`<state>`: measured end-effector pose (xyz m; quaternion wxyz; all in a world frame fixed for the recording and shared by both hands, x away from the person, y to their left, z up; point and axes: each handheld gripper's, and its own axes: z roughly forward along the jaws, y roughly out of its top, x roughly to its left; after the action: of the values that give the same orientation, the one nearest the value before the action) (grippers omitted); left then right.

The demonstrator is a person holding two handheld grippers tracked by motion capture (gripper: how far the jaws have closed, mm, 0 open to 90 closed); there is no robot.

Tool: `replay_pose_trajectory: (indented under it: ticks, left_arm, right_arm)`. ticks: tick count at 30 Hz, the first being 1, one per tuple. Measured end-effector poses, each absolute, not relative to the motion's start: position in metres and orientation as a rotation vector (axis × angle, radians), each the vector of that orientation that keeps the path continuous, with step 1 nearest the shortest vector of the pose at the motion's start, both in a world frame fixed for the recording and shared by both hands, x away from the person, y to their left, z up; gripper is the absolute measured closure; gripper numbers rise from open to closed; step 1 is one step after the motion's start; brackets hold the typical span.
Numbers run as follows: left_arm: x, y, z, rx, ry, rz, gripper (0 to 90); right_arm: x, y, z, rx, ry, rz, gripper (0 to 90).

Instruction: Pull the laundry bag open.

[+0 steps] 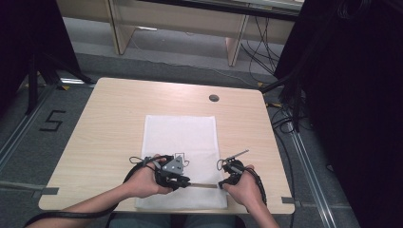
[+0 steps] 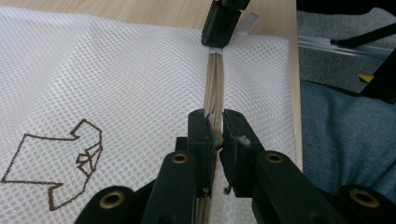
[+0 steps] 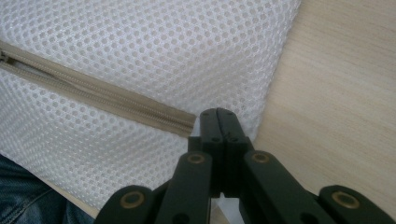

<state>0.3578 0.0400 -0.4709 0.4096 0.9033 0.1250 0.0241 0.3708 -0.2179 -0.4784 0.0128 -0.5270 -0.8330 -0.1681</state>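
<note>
With R gripper (image 3: 219, 119) clenched on mesh bag (image 1: 180, 137) corner and L gripper (image 2: 215, 133) grasping zipper (image 2: 214, 88) pull, I'm mid-unzip; next: steady pull along the track.

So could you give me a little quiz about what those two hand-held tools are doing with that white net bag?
1. True or false: the mesh laundry bag lies flat on the wooden table.
2. What runs between the left gripper and the right gripper?
A. a rope
B. the bag's beige zipper
C. a ruler
3. Fill in: the right gripper's fingers are pinched on the bag's ____ beside the zipper's end.

Key
1. True.
2. B; the left gripper's fingers sit on either side of the zipper near its slider.
3. Mesh fabric, close to the bag's edge.
</note>
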Motion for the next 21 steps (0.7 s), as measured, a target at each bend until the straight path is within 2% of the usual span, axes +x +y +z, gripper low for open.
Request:
replay_pose_trajectory:
  ticks: [21]
  left_arm:
    - [0.3558, 0.0509, -0.4707, 2.270, 0.325, 0.055, 81.4]
  right_arm:
    - [0.3701, -0.2177, -0.4776, -1.662, -2.583, -0.516, 90.0]
